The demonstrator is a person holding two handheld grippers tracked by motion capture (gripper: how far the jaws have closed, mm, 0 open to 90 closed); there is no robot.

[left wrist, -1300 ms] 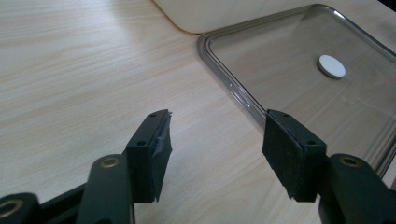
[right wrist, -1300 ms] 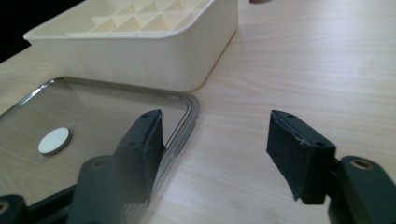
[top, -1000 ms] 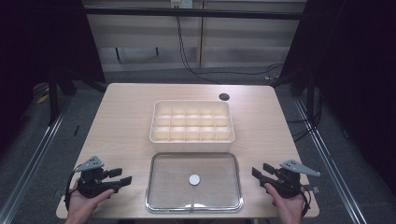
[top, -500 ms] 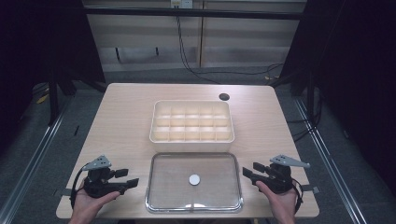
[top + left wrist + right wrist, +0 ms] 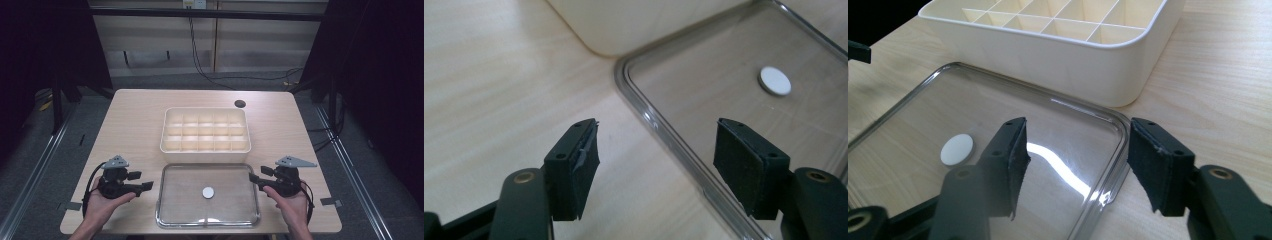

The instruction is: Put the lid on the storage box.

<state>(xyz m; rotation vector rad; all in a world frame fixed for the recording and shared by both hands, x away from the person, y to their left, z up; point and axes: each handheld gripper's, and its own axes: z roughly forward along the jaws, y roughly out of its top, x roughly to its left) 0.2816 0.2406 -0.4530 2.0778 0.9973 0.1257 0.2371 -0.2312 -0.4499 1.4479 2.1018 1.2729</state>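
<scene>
A clear plastic lid [image 5: 185, 200] with a white round disc [image 5: 208, 192] at its middle lies flat near the table's front edge. Behind it stands a cream compartment box [image 5: 205, 148]. My left gripper [image 5: 141, 181] hovers at the lid's left edge. Its jaws have just been opening, then eased in slightly, and they stand open [image 5: 659, 155] over the lid's rim [image 5: 649, 117] without touching it. My right gripper [image 5: 260, 174] is at the lid's right edge. Its jaws have just been opening and stand open [image 5: 1078, 160] above the lid's corner [image 5: 1113, 125], with the disc [image 5: 957, 149] to their left.
The box [image 5: 1048, 65] sits just behind the lid, with only a narrow gap between them. A dark round hole [image 5: 240, 103] marks the table's far right. Bare wood lies to the left and right of the box.
Both hands have moved inward toward the lid, the left gripper to the right and the right gripper to the left. The lid and box have not moved.
</scene>
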